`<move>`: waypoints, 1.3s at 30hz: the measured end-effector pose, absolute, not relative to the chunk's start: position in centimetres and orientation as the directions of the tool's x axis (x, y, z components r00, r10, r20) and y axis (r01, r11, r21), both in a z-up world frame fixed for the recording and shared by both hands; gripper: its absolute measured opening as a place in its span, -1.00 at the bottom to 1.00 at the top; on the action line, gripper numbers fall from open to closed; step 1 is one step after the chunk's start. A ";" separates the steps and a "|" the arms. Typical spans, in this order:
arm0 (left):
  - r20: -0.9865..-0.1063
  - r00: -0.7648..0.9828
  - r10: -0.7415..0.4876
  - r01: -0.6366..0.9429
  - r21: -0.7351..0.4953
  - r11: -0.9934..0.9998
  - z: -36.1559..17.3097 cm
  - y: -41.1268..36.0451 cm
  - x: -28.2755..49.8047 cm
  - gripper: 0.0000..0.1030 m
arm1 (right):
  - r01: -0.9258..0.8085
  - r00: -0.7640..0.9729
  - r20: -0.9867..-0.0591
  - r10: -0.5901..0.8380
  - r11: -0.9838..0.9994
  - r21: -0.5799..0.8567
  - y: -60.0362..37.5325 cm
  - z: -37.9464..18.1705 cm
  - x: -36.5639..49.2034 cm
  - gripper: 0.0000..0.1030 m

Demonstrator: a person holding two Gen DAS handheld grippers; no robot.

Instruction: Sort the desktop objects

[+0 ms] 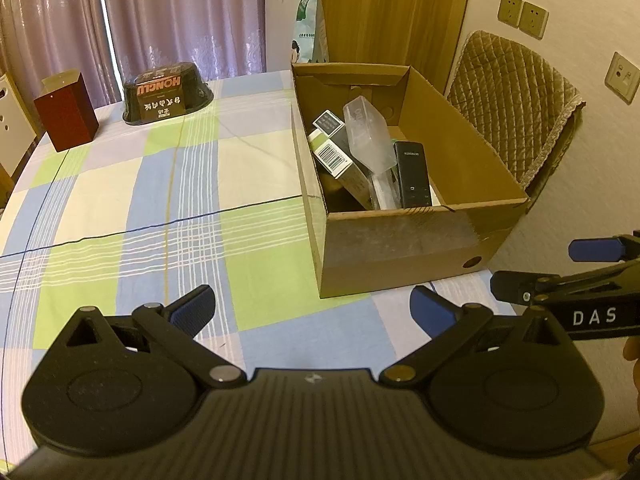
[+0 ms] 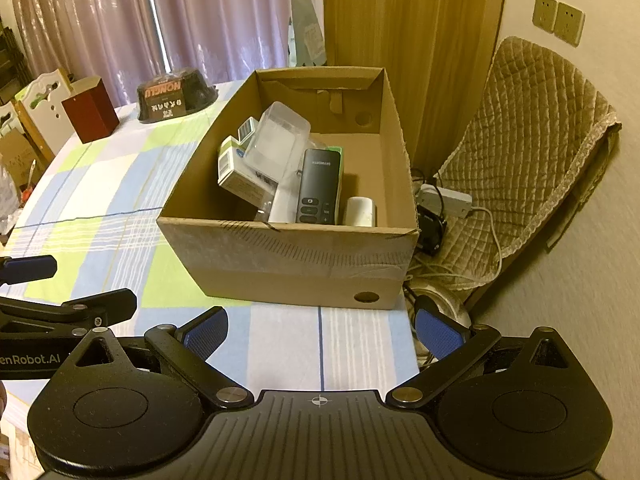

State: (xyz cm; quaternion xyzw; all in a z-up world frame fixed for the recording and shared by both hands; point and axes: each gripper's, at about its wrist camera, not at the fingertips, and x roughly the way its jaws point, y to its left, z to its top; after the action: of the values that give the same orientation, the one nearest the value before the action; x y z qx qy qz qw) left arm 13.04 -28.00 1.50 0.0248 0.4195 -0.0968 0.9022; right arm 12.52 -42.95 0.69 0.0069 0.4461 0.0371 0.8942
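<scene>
An open cardboard box [image 1: 404,248] [image 2: 296,264] stands on the checked tablecloth at the table's right end. Inside lie a black remote [image 1: 413,174] [image 2: 319,186], a clear plastic case [image 1: 368,136] [image 2: 280,140], green-and-white cartons [image 1: 334,156] [image 2: 236,172] and a white object [image 2: 360,211]. My left gripper [image 1: 314,312] hovers open and empty over the cloth, in front of the box. Just before the box's front wall, my right gripper [image 2: 320,330] is also open with nothing in it. Each gripper shows at the edge of the other's view.
A dark red box [image 1: 66,114] [image 2: 91,109] and a black bowl-shaped package [image 1: 168,94] [image 2: 176,96] sit at the table's far end. A quilted chair [image 1: 516,108] [image 2: 528,152] stands right of the table, with cables and a power strip [image 2: 444,198] below it.
</scene>
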 end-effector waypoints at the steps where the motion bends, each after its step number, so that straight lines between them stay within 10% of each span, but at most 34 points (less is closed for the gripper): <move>1: -0.763 0.628 -0.153 0.195 -0.036 0.980 1.4 -28.0 13.1 0.98 | -0.061 0.598 -0.798 0.074 0.997 0.047 -43.0 0.6 12.5 0.98; 39: -0.784 0.606 -0.135 0.183 -0.028 0.983 0.3 -28.1 14.1 0.98 | -0.066 0.580 -0.810 0.087 0.996 0.059 -43.3 0.0 13.5 0.98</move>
State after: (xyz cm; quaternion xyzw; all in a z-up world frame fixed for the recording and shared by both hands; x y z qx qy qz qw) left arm 14.12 -28.05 0.35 0.0276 0.4350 -0.0890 0.8956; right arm 13.48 -43.25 -0.04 0.0114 0.4563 0.0430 0.8887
